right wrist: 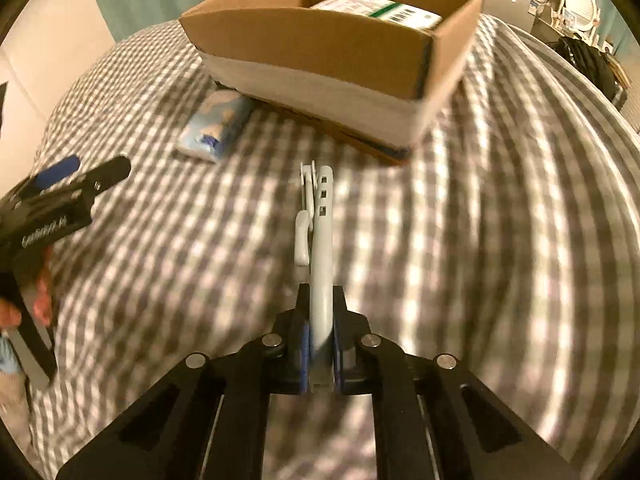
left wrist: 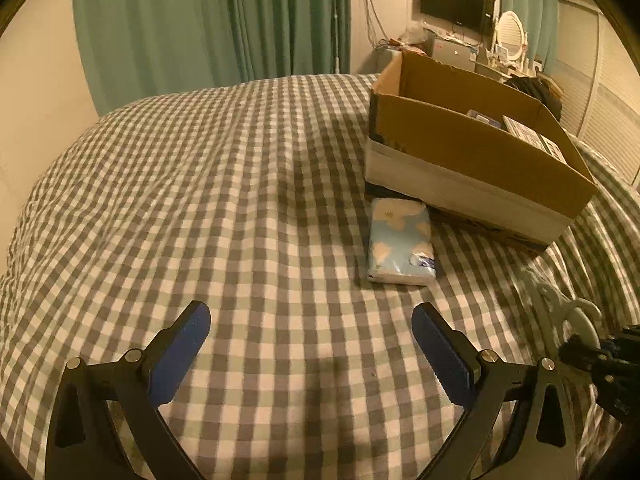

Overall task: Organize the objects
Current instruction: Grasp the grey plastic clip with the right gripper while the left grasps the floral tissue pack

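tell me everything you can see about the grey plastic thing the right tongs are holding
The grey plastic hanger piece looks like smooth, hard, pale grey plastic. It is a curved bar with small square holes near its far end and a white hook alongside. The right tongs are shut on its near end, so it sticks out forward above the checked bedcover, pointing toward the cardboard box. Motion blurs the edges.

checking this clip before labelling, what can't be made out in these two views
- Cardboard box contents: both views, the near wall hides all but some package tops.
- Grey plastic hanger: right wrist view, edge-on and motion-blurred, its lower end hidden between the right tool pads; left wrist view, blurred at the edge.
- Tissue pack print: too small and blurred.
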{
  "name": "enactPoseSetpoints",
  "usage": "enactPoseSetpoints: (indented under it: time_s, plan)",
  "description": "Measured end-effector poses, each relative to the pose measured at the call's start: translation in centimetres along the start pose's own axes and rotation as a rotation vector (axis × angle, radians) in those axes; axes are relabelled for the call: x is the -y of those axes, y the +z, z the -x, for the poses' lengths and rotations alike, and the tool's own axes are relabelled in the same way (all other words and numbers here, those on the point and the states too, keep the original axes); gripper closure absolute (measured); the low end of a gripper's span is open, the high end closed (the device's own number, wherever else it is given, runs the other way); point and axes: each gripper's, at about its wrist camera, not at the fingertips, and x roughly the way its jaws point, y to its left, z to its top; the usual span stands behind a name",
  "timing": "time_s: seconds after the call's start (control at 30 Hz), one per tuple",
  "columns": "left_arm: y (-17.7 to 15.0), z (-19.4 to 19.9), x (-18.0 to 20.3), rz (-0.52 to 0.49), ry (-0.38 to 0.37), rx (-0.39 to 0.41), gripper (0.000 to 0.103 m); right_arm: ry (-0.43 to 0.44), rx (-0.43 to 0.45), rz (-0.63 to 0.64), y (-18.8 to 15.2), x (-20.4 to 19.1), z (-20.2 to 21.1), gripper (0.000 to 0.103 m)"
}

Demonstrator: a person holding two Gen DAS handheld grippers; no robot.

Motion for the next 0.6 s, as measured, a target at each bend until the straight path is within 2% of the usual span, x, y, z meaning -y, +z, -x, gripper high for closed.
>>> enactPoseSetpoints:
  time_s: [0.17,0.3,0.6]
  plan:
    - [0.3,-1.3,1.6,-0.011,-0.043,-0.042,0.0,-0.005,0.042,-0.009,0.0,0.9,1.0,0.095]
    - [1.2,-2.3,3.2,-0.025,-0.078,-0.038,0.0,-0.041,0.095,0.034,1.2,-0.5,1.1,0.095]
    - [1.8,-6.6,5.3,-0.05,-0.066,-0.089,0.0,-0.076,0.145,0.027,2.4,-0.2,1.7,0.095]
